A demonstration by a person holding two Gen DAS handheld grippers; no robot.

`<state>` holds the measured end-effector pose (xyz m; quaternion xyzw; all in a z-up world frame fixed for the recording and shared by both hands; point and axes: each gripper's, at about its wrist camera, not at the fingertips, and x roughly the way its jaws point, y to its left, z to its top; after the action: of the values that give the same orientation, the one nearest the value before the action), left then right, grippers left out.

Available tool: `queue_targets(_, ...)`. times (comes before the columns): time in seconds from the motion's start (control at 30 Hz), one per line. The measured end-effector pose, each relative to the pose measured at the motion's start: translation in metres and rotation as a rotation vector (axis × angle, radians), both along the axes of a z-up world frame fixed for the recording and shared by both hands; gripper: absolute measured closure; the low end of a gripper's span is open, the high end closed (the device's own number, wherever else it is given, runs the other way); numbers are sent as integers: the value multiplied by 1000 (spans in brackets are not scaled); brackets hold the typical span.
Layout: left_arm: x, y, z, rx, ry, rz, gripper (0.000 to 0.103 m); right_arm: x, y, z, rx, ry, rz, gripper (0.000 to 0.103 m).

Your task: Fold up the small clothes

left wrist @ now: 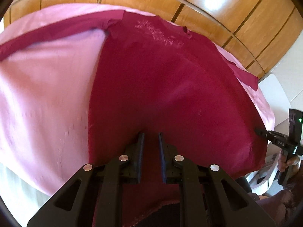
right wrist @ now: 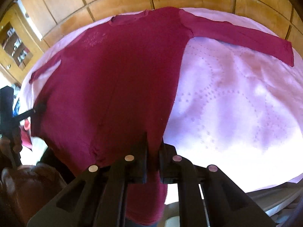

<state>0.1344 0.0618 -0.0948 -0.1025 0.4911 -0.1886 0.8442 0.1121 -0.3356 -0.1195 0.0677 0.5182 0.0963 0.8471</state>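
Observation:
A dark red long-sleeved shirt (left wrist: pixel 161 79) lies spread flat on a pink bedspread (left wrist: pixel 43 87), neck at the far side, sleeves out to both sides. It also shows in the right wrist view (right wrist: pixel 117 79). My left gripper (left wrist: pixel 151 136) sits at the shirt's near hem with red cloth between its narrowly parted fingers. My right gripper (right wrist: pixel 153 140) is shut on the hem near the shirt's right corner. The right gripper also shows in the left wrist view (left wrist: pixel 259 131), and the left gripper in the right wrist view (right wrist: pixel 38 107), each at the hem.
A wooden panelled headboard or wall (left wrist: pixel 170 1) runs behind the bed. A wooden cabinet with glass doors (right wrist: pixel 15 43) stands at the far left. A white surface (left wrist: pixel 274 94) lies beyond the bed's right edge. The pink bedspread (right wrist: pixel 236 98) extends to the right.

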Motion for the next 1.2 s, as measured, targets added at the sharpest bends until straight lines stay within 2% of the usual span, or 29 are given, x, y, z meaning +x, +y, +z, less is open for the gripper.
queue_targets(0.03, 0, 0, -1, 1, -1, -1, 90, 1, 1, -7, -1, 19, 4, 95)
queue_targets(0.1, 4, -1, 1, -3, 14, 3, 90, 3, -1, -2, 26, 14, 6, 90)
queue_targets(0.13, 5, -1, 5, 0, 16, -1, 90, 5, -5, 3, 64, 9, -1, 80)
queue_targets(0.17, 5, -1, 10, 3, 6, -3, 90, 6, -10, 7, 70, -7, -14, 59)
queue_targets(0.2, 7, -1, 15, 5, -9, -1, 90, 10, -22, 16, 59, -43, -53, 50)
queue_targets(0.23, 9, 0, 22, -2, -28, 2, 90, 13, -34, 22, 66, -62, -88, 47)
queue_targets(0.3, 14, -2, 33, -22, -65, 7, 90, 24, -66, 29, 126, -87, -192, 48)
queue_targets(0.37, 19, -6, 40, -32, -88, 7, 90, 37, -106, 33, 144, -118, -322, 49)
queue_targets(0.5, 34, -27, 42, -21, -106, -14, 90, 67, -176, 31, 188, -151, -544, 62)
queue_targets(0.57, 40, -38, 36, 8, -96, -33, 90, 78, -203, 29, 210, -164, -633, 63)
queue_targets(0.77, 50, -56, 15, 62, -27, -63, 90, 111, -296, 7, 369, -184, -903, 63)
queue_targets(0.93, 57, -55, 13, 53, 15, -55, 90, 139, -325, -7, 418, -188, -987, 62)
queue_targets(1.03, 57, -54, 11, 50, 34, -47, 90, 154, -330, -9, 401, -186, -1002, 63)
queue_targets(1.1, 58, -55, 11, 58, 41, -49, 90, 162, -333, -11, 375, -183, -991, 81)
queue_targets(1.13, 58, -56, 11, 62, 47, -50, 90, 163, -332, -9, 350, -178, -982, 95)
queue_targets(1.2, 59, -58, 12, 74, 51, -51, 90, 167, -332, -4, 292, -175, -956, 97)
